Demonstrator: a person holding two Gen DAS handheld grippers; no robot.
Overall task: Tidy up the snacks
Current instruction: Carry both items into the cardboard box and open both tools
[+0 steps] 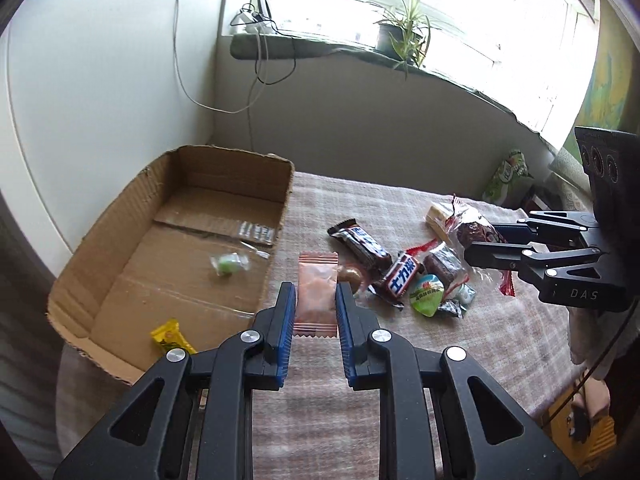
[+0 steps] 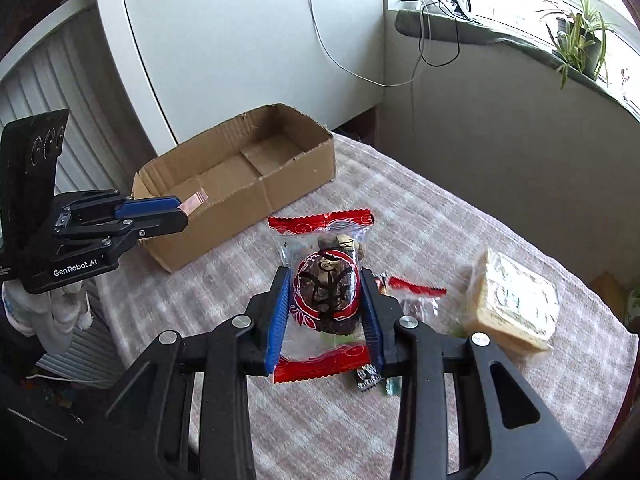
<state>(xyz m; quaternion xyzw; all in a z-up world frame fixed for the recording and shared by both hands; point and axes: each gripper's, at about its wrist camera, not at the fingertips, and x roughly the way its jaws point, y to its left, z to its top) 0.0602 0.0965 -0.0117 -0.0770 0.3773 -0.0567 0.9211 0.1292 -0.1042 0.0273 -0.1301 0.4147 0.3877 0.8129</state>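
My left gripper (image 1: 316, 294) is shut on a pink snack packet (image 1: 317, 292), held above the cloth just right of the open cardboard box (image 1: 96, 264). The same packet (image 2: 193, 204) sticks out of the left gripper (image 2: 182, 214) in the right wrist view. My right gripper (image 2: 326, 286) is shut on a clear, red-edged packet with a dark cake (image 2: 326, 292), lifted over the table; this cake packet (image 1: 478, 232) and the right gripper (image 1: 486, 246) also show in the left wrist view. A green candy (image 1: 228, 264) and a yellow packet (image 1: 172, 338) lie in the box.
A heap of snacks lies on the checked cloth (image 1: 440, 340): two chocolate bars (image 1: 362, 246), a brownie (image 1: 444, 264), a green-lidded jelly cup (image 1: 427, 294). A wrapped pale cake block (image 2: 516, 300) sits at the right. A windowsill with a plant (image 1: 404, 36) and cables runs behind.
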